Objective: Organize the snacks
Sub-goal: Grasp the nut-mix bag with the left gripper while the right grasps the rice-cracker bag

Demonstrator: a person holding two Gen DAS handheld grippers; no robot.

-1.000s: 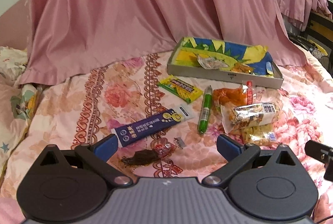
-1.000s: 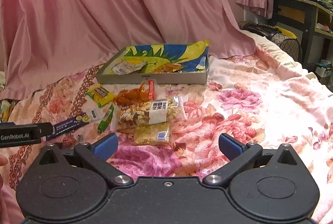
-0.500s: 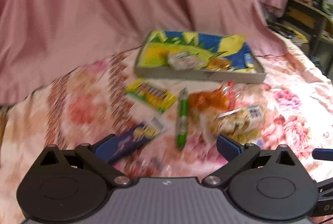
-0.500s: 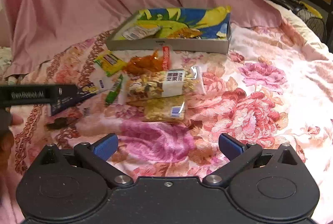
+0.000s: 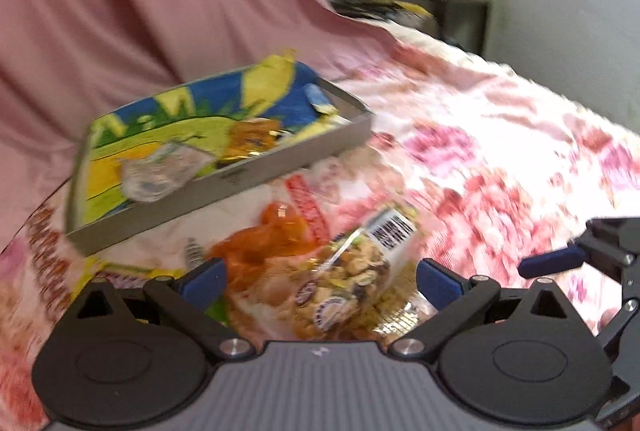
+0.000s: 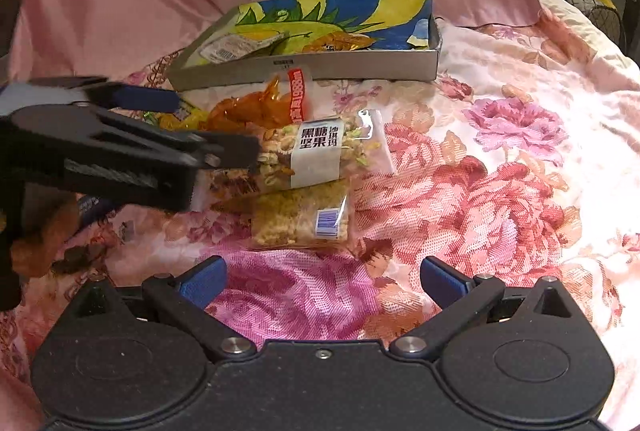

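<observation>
The left gripper has swung right from the blue packet and now hovers wide open, holding nothing, over the nut bag. The right gripper waits open, empty. The tray sits just beyond, so a pickup looks likely.

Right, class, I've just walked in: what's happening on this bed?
A person with two handheld grippers is sorting snacks. The left gripper, open, is closing in on the nut snack bag beside the orange packet. The right gripper hangs open and empty. A few packets already lie in the grey tray.
</observation>
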